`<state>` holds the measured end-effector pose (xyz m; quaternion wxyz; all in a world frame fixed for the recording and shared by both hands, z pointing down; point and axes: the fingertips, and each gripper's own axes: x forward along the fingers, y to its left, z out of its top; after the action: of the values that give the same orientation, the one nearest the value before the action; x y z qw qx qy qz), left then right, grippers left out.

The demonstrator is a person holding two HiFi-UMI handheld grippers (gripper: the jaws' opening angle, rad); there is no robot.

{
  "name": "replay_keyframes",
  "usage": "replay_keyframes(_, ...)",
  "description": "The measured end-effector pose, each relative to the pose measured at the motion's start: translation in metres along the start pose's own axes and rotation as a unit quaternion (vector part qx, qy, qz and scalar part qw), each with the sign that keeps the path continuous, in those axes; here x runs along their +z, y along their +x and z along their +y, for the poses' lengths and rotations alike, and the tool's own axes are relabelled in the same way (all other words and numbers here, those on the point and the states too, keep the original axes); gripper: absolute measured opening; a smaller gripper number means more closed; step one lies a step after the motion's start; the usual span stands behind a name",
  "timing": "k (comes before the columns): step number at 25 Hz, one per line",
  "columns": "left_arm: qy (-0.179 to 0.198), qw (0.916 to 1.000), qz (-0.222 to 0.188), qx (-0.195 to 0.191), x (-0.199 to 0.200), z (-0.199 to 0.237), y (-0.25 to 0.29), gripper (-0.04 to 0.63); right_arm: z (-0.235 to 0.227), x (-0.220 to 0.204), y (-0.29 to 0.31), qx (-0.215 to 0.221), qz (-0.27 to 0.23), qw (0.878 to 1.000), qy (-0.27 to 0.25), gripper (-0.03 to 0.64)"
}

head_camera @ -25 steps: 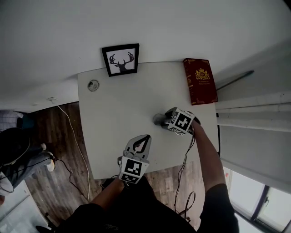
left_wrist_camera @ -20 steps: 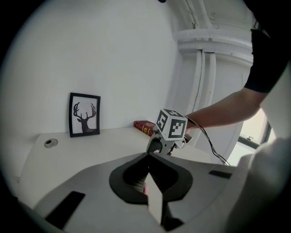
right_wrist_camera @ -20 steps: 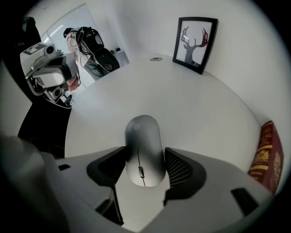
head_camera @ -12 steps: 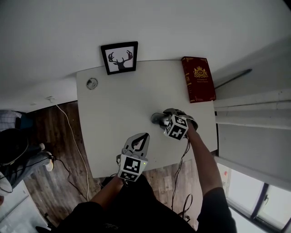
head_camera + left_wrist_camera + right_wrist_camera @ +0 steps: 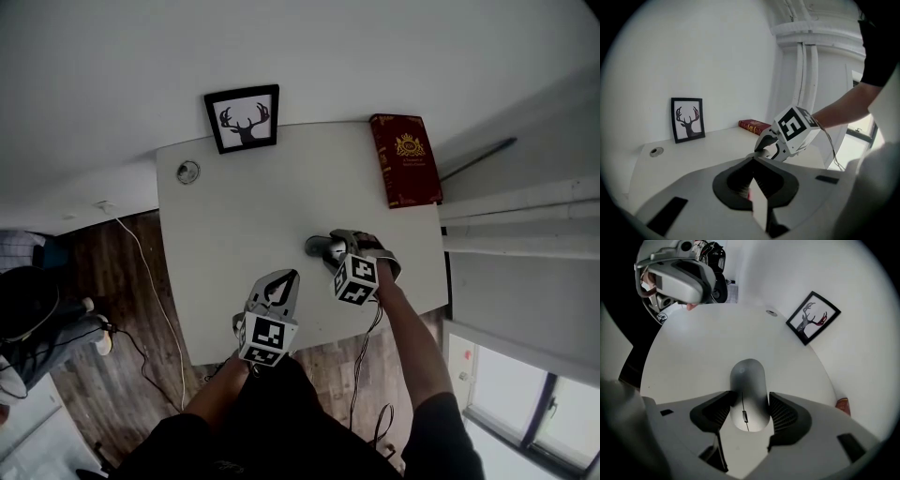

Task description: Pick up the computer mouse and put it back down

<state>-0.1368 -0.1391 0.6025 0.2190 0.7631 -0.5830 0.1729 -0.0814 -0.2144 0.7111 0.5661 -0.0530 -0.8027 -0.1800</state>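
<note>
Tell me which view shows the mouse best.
Right gripper view: the mouse lies between the jaws, its whole top in sight. Head view shows only its end. In the left gripper view the right hand-held gripper blocks it.

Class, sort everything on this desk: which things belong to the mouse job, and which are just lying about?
Job: computer mouse; right tongs, gripping it.
Lying about: deer picture; red book; cable grommet; left tongs, shut and idle.
</note>
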Motion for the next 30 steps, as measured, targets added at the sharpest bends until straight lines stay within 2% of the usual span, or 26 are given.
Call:
replay_keyframes(7,0.039,0.9990,0.020,0.003,0.006,0.023,0.016,0.000,0.006,0.008,-0.003,-0.040,-0.014,0.999,-0.034,0.273)
replay_keyframes(10,0.051,0.9981,0.035,-0.005,0.002,0.025,0.024,0.000,0.008,0.012,-0.005,-0.060,-0.019,0.996,-0.061,0.271)
replay_keyframes(12,0.074,0.9959,0.050,-0.015,-0.004,0.024,0.031,0.000,0.009,0.013,-0.006,-0.073,-0.019,0.994,-0.080,0.270)
replay_keyframes(13,0.088,0.9941,0.059,-0.024,-0.007,0.023,0.036,0.002,0.010,0.013,-0.005,-0.078,-0.020,0.993,-0.089,0.268)
replay_keyframes(14,0.101,0.9919,0.067,-0.037,-0.009,0.022,0.041,0.036,0.011,0.014,-0.005,-0.082,-0.020,0.992,-0.096,0.268)
replay_keyframes(15,0.112,0.9896,0.074,-0.052,-0.010,0.020,0.047,0.125,0.011,0.014,-0.006,-0.085,-0.020,0.991,-0.103,0.268)
replay_keyframes(16,0.121,0.9871,0.080,-0.067,-0.009,0.019,0.052,0.182,0.011,0.015,-0.006,-0.090,-0.020,0.990,-0.109,0.268)
replay_keyframes(17,0.130,0.9843,0.086,-0.082,-0.008,0.017,0.058,0.195,0.010,0.015,-0.007,-0.094,-0.021,0.989,-0.116,0.268)
replay_keyframes(21,0.165,0.9699,0.119,-0.134,-0.011,0.009,0.079,0.222,0.011,0.017,-0.005,-0.101,-0.023,0.985,-0.137,0.268)
replay_keyframes(30,0.171,0.9494,0.162,-0.207,-0.027,-0.010,0.102,0.232,0.009,0.019,-0.007,-0.115,-0.044,0.976,-0.181,0.268)
